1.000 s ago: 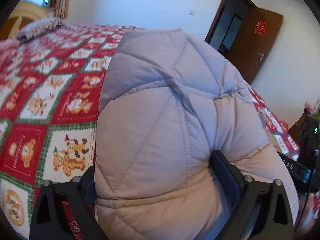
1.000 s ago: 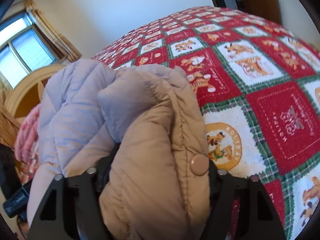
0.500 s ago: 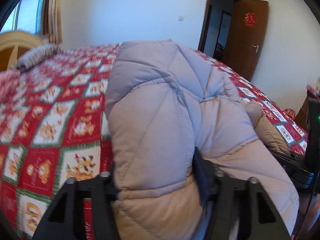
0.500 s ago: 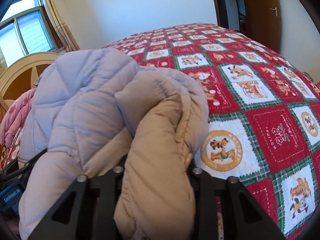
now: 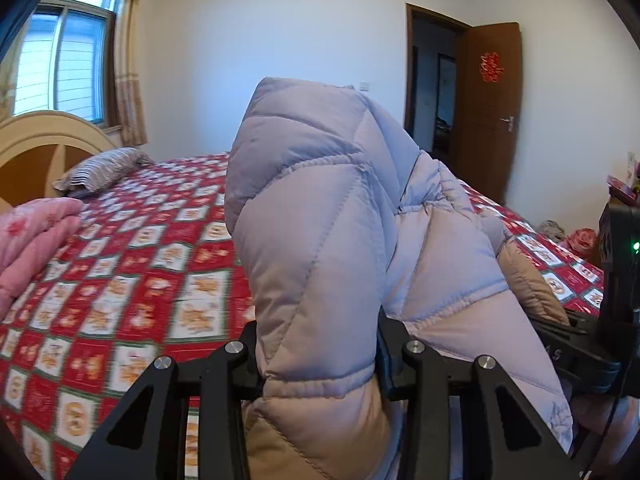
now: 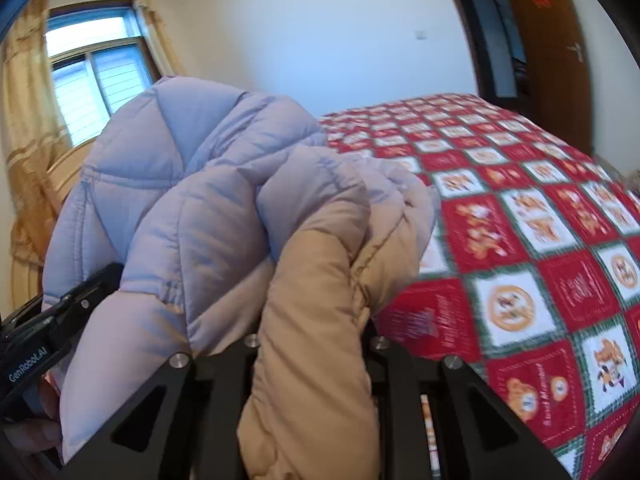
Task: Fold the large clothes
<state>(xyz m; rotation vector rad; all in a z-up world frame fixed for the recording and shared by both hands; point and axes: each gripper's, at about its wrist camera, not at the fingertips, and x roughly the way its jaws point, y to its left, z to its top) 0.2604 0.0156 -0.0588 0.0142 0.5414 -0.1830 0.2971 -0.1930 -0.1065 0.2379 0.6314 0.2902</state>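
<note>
A puffy quilted jacket, lilac-grey outside [image 5: 320, 216] with a tan lining [image 6: 312, 320], hangs raised above a bed between both grippers. My left gripper [image 5: 318, 340] pinches a thick fold of its quilted edge, and its jaws are still closing on the padding. My right gripper [image 6: 312, 344] squeezes a bunched tan fold, its jaws closing too. The other gripper shows at the right edge [image 5: 592, 344] of the left wrist view and at the left edge [image 6: 48, 324] of the right wrist view. The jacket's lower part is hidden.
The bed carries a red, green and white patchwork bedspread [image 5: 132, 264] [image 6: 540, 248]. A pink folded quilt [image 5: 32, 236], a striped pillow [image 5: 104, 168] and a wooden headboard [image 5: 36, 148] sit at the left. A window [image 6: 96, 80] and an open brown door [image 5: 488, 108] lie beyond.
Both grippers have narrowed onto the jacket folds and lifted it off the bedspread. The views now look more level, showing the window, wall and door.
</note>
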